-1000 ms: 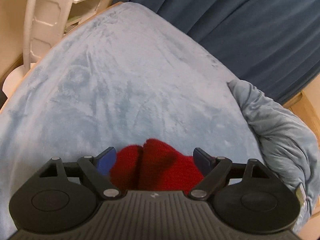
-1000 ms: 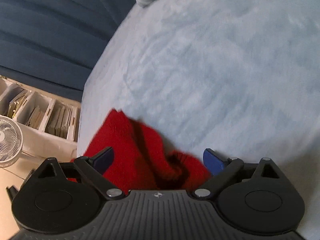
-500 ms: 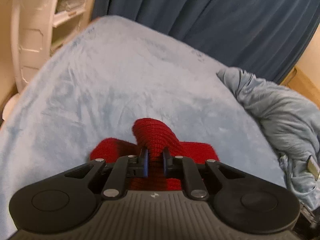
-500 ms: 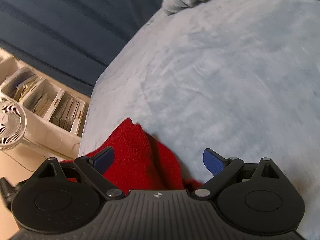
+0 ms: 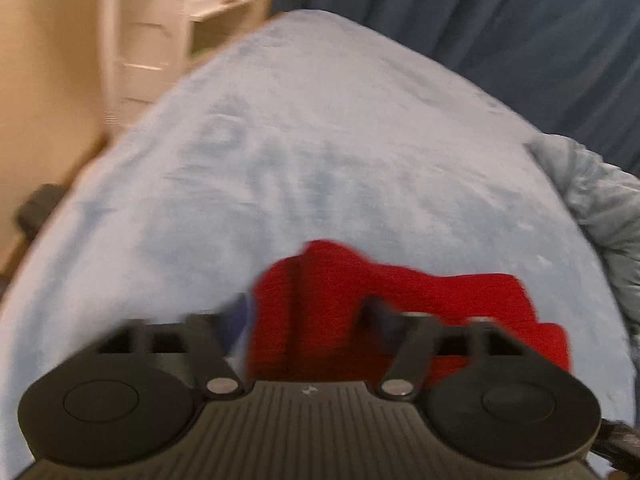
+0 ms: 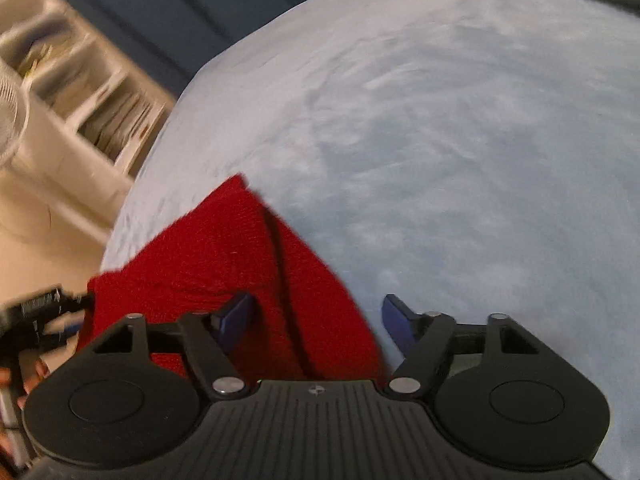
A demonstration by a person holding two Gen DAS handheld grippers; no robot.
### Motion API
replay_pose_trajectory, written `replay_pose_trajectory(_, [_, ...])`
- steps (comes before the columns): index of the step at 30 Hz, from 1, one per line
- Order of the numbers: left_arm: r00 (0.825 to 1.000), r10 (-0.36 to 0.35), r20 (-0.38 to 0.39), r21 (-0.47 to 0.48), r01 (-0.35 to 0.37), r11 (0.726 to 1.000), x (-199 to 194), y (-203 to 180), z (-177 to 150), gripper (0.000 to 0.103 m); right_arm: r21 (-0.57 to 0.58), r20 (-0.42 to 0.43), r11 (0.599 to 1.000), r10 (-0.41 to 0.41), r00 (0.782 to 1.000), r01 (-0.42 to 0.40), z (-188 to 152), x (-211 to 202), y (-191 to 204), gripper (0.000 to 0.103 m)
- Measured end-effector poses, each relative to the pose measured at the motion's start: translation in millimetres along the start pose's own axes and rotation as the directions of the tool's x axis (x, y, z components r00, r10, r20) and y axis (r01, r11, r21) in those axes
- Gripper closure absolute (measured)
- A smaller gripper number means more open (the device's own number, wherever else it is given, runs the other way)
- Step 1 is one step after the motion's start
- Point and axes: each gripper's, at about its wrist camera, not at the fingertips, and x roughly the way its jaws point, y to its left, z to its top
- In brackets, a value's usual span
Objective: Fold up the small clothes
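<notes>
A red knit garment (image 5: 360,284) lies bunched on the light blue fleece blanket (image 5: 320,140) near its front edge. My left gripper (image 5: 308,314) hovers just over it; its jaws are opening and stand wide, with a ridge of the red knit between them and no pad pressing on it. In the right wrist view the same garment (image 6: 224,248) lies flatter, as a folded wedge. My right gripper (image 6: 316,314) straddles its near edge; its jaws are closing but still wide, one finger (image 6: 236,314) over the knit. The left gripper (image 6: 36,316) shows blurred at the left edge.
A crumpled grey-blue cover (image 5: 596,200) is heaped at the bed's right side. Dark blue curtains (image 5: 480,20) hang behind. White shelves (image 5: 216,4) stand beyond the left edge. Boxes of papers (image 6: 104,104) and a white fan (image 6: 12,120) sit below the bed's corner.
The left gripper pinched up a fold of the red knit half a second ago and has since let it go and opened wide. The right gripper swung sideways and its jaws narrowed a little.
</notes>
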Motion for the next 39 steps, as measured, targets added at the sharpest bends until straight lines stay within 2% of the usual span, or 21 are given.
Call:
replay_pose_trajectory(1, [1.000, -0.009, 0.005, -0.007, 0.009, 1.000, -10.9, 8.7, -3.2, 0.018, 0.041, 0.004, 0.999, 0.002, 1.000, -0.002, -0.9, -10.1, -7.8, 0.006])
replay_pose_trajectory(2, [0.999, -0.042, -0.002, -0.031, 0.042, 0.999, -22.9, 20.2, -8.4, 0.018, 0.082, 0.004, 0.996, 0.023, 1.000, -0.024, -3.4, -19.7, -16.2, 0.001])
replay_pose_trajectory(5, [0.988, -0.148, -0.040, -0.174, 0.139, 0.975, -56.6, 52.7, -32.9, 0.018, 0.195, -0.030, 0.975, 0.116, 0.993, -0.108, -11.0, -39.4, -41.9, 0.001])
replay_pose_trajectory(7, [0.978, -0.200, -0.055, -0.265, 0.178, 0.948, -79.0, 65.6, -57.3, 0.018, 0.248, -0.047, 0.962, 0.133, 0.990, -0.118, -17.7, -44.4, -52.1, 0.001])
replay_pose_trajectory(10, [0.961, -0.269, -0.070, -0.404, 0.219, 0.888, -100.5, 74.5, -94.3, 0.018, 0.283, -0.089, 0.953, 0.137, 0.987, -0.107, -29.6, -38.7, -56.7, 0.001])
replay_pose_trajectory(13, [0.935, -0.337, -0.109, -0.469, 0.250, 0.847, -97.1, 66.2, -122.1, 0.018, 0.327, -0.130, 0.936, 0.182, 0.975, -0.131, -40.9, -29.5, -53.8, 0.001])
replay_pose_trajectory(14, [0.925, -0.364, -0.113, -0.473, 0.272, 0.838, -92.7, 61.3, -126.2, 0.023, 0.330, -0.129, 0.934, 0.190, 0.973, -0.138, -43.6, -28.2, -51.0, 0.004])
replay_pose_trajectory(15, [0.918, -0.385, -0.096, -0.474, 0.298, 0.829, -89.2, 57.4, -127.6, 0.036, 0.322, -0.129, 0.939, 0.172, 0.977, -0.123, -45.7, -27.6, -46.7, 0.011])
replay_pose_trajectory(16, [0.918, -0.389, -0.078, -0.464, 0.312, 0.829, -87.0, 56.4, -125.4, 0.038, 0.312, -0.127, 0.943, 0.167, 0.978, -0.121, -47.8, -27.6, -42.7, 0.041])
replay_pose_trajectory(17, [0.923, -0.379, -0.066, -0.455, 0.310, 0.835, -84.6, 58.2, -120.7, 0.050, 0.312, -0.130, 0.939, 0.193, 0.973, -0.144, -49.9, -26.8, -40.5, 0.049])
replay_pose_trajectory(18, [0.927, -0.369, -0.062, -0.464, 0.301, 0.833, -82.6, 62.3, -117.9, 0.058, 0.322, -0.122, 0.938, 0.178, 0.976, -0.131, -52.5, -29.3, -37.4, 0.050])
replay_pose_trajectory(20, [0.918, -0.390, -0.071, -0.478, 0.312, 0.821, -76.7, 73.4, -112.7, 0.060, 0.318, -0.099, 0.939, 0.171, 0.980, -0.132, -57.5, -37.3, -30.4, 0.055])
replay_pose_trajectory(23, [0.919, -0.385, -0.090, -0.439, 0.310, 0.843, -80.1, 77.8, -107.1, 0.059, 0.295, -0.066, 0.947, 0.153, 0.986, -0.127, -65.8, -46.4, -19.9, 0.057])
replay_pose_trajectory(29, [0.922, -0.376, -0.087, -0.453, 0.300, 0.840, -81.6, 84.2, -111.2, 0.057, 0.330, -0.060, 0.937, 0.144, 0.988, -0.116, -73.5, -45.4, -21.0, 0.054])
replay_pose_trajectory(30, [0.925, -0.370, -0.091, -0.448, 0.293, 0.844, -82.3, 80.4, -112.2, 0.052, 0.333, -0.063, 0.936, 0.138, 0.988, -0.110, -73.6, -44.0, -22.8, 0.050])
replay_pose_trajectory(31, [0.933, -0.347, -0.099, -0.432, 0.274, 0.859, -86.9, 77.6, -112.2, 0.048, 0.325, -0.076, 0.942, 0.112, 0.991, -0.081, -72.2, -43.2, -24.4, 0.036])
replay_pose_trajectory(32, [0.946, -0.304, -0.109, -0.399, 0.239, 0.885, -94.3, 73.2, -112.0, 0.035, 0.316, -0.089, 0.948, 0.070, 0.994, -0.039, -70.1, -45.2, -24.8, 0.022])
replay_pose_trajectory(33, [0.963, -0.243, -0.114, -0.345, 0.191, 0.919, -105.6, 66.7, -111.7, 0.019, 0.298, -0.091, 0.954, 0.015, 0.996, 0.013, -67.8, -50.3, -22.9, 0.017])
replay_pose_trajectory(36, [0.990, -0.118, -0.082, -0.173, 0.103, 0.980, -143.6, 46.7, -117.0, 0.012, 0.094, -0.017, 0.991, -0.092, 0.996, 0.093, -62.3, -84.9, -1.2, 0.005])
replay_pose_trajectory(37, [0.994, -0.082, -0.071, -0.100, 0.075, 0.992, -157.9, 36.8, -120.3, 0.009, -0.015, 0.009, 0.993, -0.120, 0.993, 0.121, -63.9, -100.5, 12.0, 0.001])
replay_pose_trajectory(39, [0.999, 0.009, -0.033, 0.010, -0.009, 1.000, -185.0, 15.1, -130.6, 0.002, -0.178, 0.069, 0.972, -0.146, 0.987, 0.156, -72.3, -127.7, 32.6, 0.001])
